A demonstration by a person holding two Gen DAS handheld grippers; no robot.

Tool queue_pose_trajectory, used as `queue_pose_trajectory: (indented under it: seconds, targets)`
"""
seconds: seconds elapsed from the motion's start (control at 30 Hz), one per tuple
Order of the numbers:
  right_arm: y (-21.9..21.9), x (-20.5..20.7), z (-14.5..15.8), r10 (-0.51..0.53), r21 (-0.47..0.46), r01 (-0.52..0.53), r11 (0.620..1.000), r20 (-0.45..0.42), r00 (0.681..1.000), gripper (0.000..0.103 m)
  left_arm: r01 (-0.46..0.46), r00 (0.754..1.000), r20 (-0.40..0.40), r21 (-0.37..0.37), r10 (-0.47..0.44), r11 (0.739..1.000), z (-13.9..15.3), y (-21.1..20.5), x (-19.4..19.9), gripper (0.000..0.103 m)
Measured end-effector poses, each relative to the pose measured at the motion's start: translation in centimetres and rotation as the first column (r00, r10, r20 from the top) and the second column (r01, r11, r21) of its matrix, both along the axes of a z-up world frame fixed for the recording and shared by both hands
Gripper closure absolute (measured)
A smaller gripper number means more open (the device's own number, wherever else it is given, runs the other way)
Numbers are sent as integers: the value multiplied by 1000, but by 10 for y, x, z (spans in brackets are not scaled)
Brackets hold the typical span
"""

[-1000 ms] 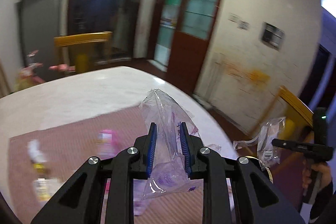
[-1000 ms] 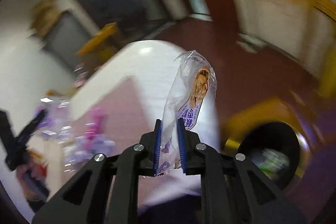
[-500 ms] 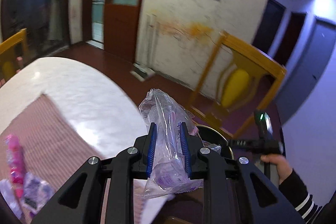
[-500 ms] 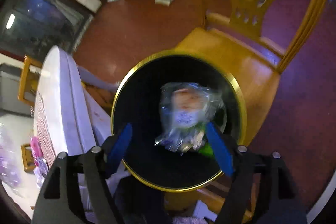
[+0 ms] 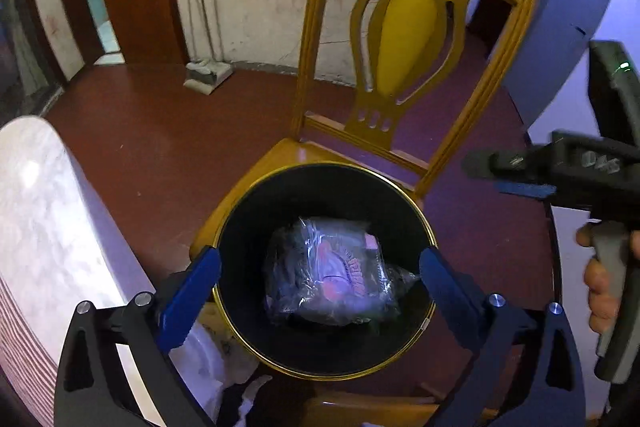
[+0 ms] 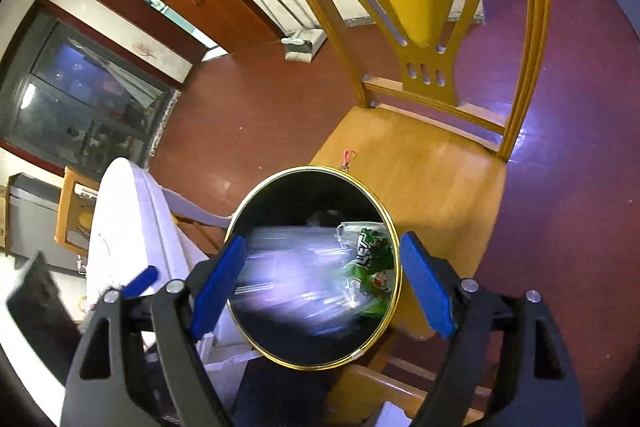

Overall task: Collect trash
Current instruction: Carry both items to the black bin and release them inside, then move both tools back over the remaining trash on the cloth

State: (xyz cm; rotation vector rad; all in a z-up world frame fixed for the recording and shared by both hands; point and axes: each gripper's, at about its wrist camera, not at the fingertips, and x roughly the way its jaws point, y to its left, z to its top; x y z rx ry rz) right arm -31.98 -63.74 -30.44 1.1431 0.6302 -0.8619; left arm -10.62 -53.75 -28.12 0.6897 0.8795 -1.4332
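Note:
A black bin with a gold rim [image 5: 320, 165] stands on a chair seat, right under both grippers. My left gripper [image 5: 319, 261] hangs over the mouth, its jaws opening wide, and no pad touches anything. A clear plastic wrapper [image 5: 328, 275] with pink print lies loose in the bin below it. My right gripper [image 6: 322, 245] is open over the same bin [image 6: 308, 168], and a blurred clear wrapper [image 6: 288, 267] shows inside beside a green wrapper [image 6: 370, 263]. The right gripper [image 5: 500, 177] also shows at the right edge of the left wrist view, held by a hand [image 5: 604, 287].
The yellow wooden chair [image 5: 404, 39] rises behind the bin. A white marble table [image 5: 48, 227] edge lies close on the left, with a striped mat at its near corner. Red floor stretches to a scribbled wall, where a dustpan [image 5: 208, 75] leans.
Both grippers swung from over the table down to the bin on the chair. The right gripper opened and dropped its wrapper in first; the left has now opened and its wrapper lies in the bin.

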Motion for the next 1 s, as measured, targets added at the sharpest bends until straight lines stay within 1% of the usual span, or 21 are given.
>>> queue_pose_trajectory:
  seconds: [0.03, 0.1, 0.17, 0.27, 0.33, 0.43, 0.47, 0.53, 0.57, 0.67, 0.7, 0.73, 0.77, 0.8, 0.83, 0.87, 0.9, 0.93, 0.97, 1.0]
  targets:
    - [0, 0, 2, 1, -8, -1, 1000, 3, 1000, 23, -11, 1000, -15, -10, 11, 1000, 0, 3, 1, 6]
    - [0, 2, 6, 0, -20, 0, 1000, 4, 1000, 23, -24, 1000, -5, -22, 24, 999, 4, 3, 3, 6]
    - [0, 4, 9, 5, -25, -4, 1000, 17, 1000, 23, -42, 999, 9, -50, 43, 998, 14, 6, 12, 6]
    - [4, 15, 13, 35, -37, -34, 999, 30, 999, 23, -90, 995, 27, -118, 94, 989, 37, 24, 26, 6]
    - [9, 28, 16, 69, -41, -67, 997, 34, 997, 23, -121, 989, 65, -166, 134, 979, 51, 37, 35, 6]
    - [17, 47, 20, 114, -48, -112, 993, 47, 992, 23, -179, 970, 118, -248, 213, 952, 77, 67, 59, 6]
    - [22, 57, 25, 137, -59, -134, 989, 51, 989, 23, -220, 955, 134, -279, 265, 935, 88, 85, 71, 6]
    - [31, 76, 34, 182, -77, -177, 981, 63, 981, 23, -275, 933, 137, -323, 333, 905, 102, 110, 87, 6]
    - [36, 84, 38, 200, -86, -194, 977, 70, 977, 23, -316, 914, 137, -352, 383, 881, 111, 131, 98, 6]
    - [60, 123, 62, 291, -150, -276, 949, 90, 952, 23, -435, 829, 161, -416, 535, 799, 136, 194, 128, 6]
    - [71, 140, 73, 334, -184, -313, 932, 97, 938, 23, -467, 795, 173, -438, 581, 768, 144, 213, 136, 6]
    - [85, 159, 85, 387, -223, -357, 907, 108, 916, 23, -504, 748, 187, -463, 636, 729, 154, 236, 144, 6]
    - [95, 170, 92, 421, -248, -384, 889, 116, 900, 23, -545, 691, 196, -491, 696, 680, 165, 263, 152, 6]
    - [112, 188, 105, 473, -292, -422, 858, 129, 872, 23, -571, 652, 201, -505, 731, 648, 172, 279, 156, 6]
    - [127, 201, 116, 512, -328, -448, 832, 142, 847, 23, -601, 600, 208, -521, 773, 606, 179, 298, 160, 6]
    - [143, 213, 126, 551, -363, -472, 804, 155, 820, 23, -641, 524, 215, -537, 824, 548, 188, 322, 165, 6]
    - [166, 229, 138, 612, -406, -510, 758, 171, 772, 23, -667, 470, 217, -547, 856, 505, 197, 342, 168, 6]
    - [183, 240, 147, 658, -437, -541, 719, 176, 732, 23, -688, 422, 215, -556, 881, 466, 203, 359, 170, 6]
    - [201, 251, 155, 699, -467, -567, 679, 174, 694, 23, -715, 359, 208, -566, 910, 411, 210, 383, 173, 6]
    - [227, 265, 166, 751, -509, -598, 619, 161, 641, 23, -729, 322, 198, -572, 926, 376, 215, 398, 173, 6]
